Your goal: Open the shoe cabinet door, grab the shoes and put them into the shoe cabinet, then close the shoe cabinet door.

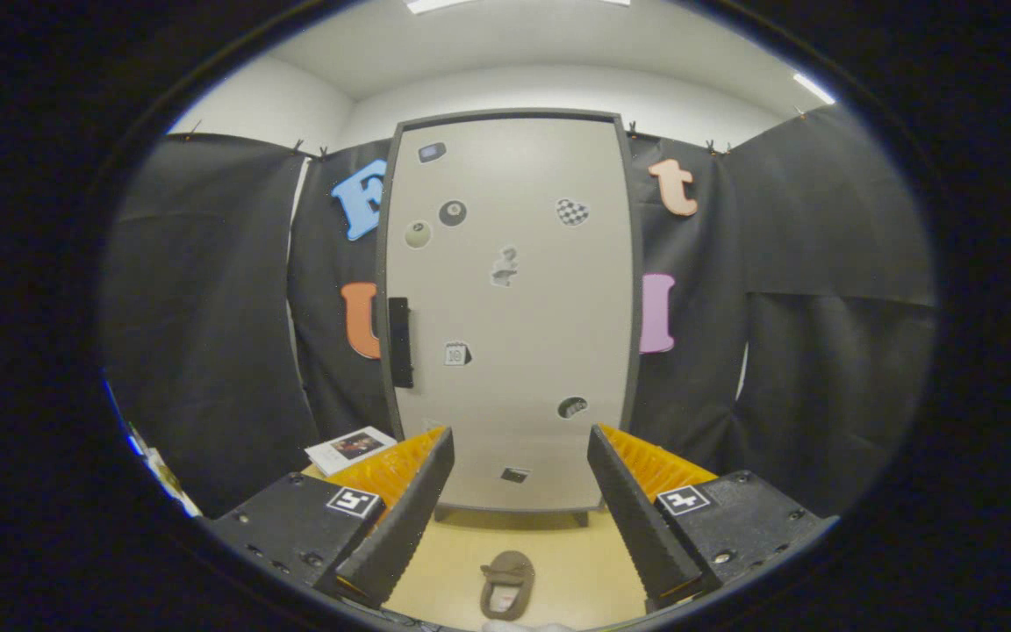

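The small stickers (505,266) on the tall pale-grey cabinet door (541,351) are too small to make out; a spread finger hides part of the white booklet (349,448)

A pale yellowish floor (558,562) is seen at the bottom, pretty plain. Black cloth (207,333) is hung all round as the booth's wall, clipped along its top edge with small clips (297,145). Above the cloth, a white room wall (558,92) and a white ceiling (470,44) can be made out, with ceiling lights (813,88) lit near the top. A small booklet or card (350,448) with a dark picture on it is laid flat on the floor at the foot of the cloth.
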Demonstrator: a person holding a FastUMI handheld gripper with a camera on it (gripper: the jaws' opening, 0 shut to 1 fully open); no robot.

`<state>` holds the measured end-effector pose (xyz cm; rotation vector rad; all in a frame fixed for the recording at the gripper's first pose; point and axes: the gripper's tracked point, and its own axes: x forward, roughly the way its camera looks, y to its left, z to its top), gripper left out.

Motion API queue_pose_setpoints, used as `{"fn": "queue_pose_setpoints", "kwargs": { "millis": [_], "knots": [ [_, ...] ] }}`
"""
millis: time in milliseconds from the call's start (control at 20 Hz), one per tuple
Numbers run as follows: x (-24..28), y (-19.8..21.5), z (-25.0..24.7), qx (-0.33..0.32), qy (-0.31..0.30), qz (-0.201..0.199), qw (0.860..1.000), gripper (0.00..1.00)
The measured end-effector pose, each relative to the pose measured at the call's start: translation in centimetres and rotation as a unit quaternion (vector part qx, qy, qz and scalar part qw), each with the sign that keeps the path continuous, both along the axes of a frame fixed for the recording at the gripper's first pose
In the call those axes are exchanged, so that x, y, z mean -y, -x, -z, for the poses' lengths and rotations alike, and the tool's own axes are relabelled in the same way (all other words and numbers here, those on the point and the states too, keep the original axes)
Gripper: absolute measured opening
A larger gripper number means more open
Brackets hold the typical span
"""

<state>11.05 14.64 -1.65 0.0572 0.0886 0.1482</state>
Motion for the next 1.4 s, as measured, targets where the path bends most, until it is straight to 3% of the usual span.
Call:
{"fn": "queue_pose_setpoints", "kwargs": {
  "millis": [200, 550, 900, 1200, 1300, 1400],
  "knots": [
    [-6.2, -5.1, -0.2, -0.004, -0.009, -0.043, 0.999, 1.00],
    [-13.8, -14.1, -2.8, 0.023, 0.001, -0.072, 0.997, 0.96],
    [-17.6, -20.9, -3.0, 0.019, 0.009, -0.059, 0.998, 0.83],
    [-17.1, -21.8, -3.0, 0.009, -0.001, -0.005, 1.000, 0.42],
    [-16.8, -21.8, -2.9, 0.005, 0.015, 0.004, 1.000, 0.40],
    [-16.9, -21.5, -2.8, 0.003, 0.011, -0.016, 1.000, 0.36]
  ]
}}
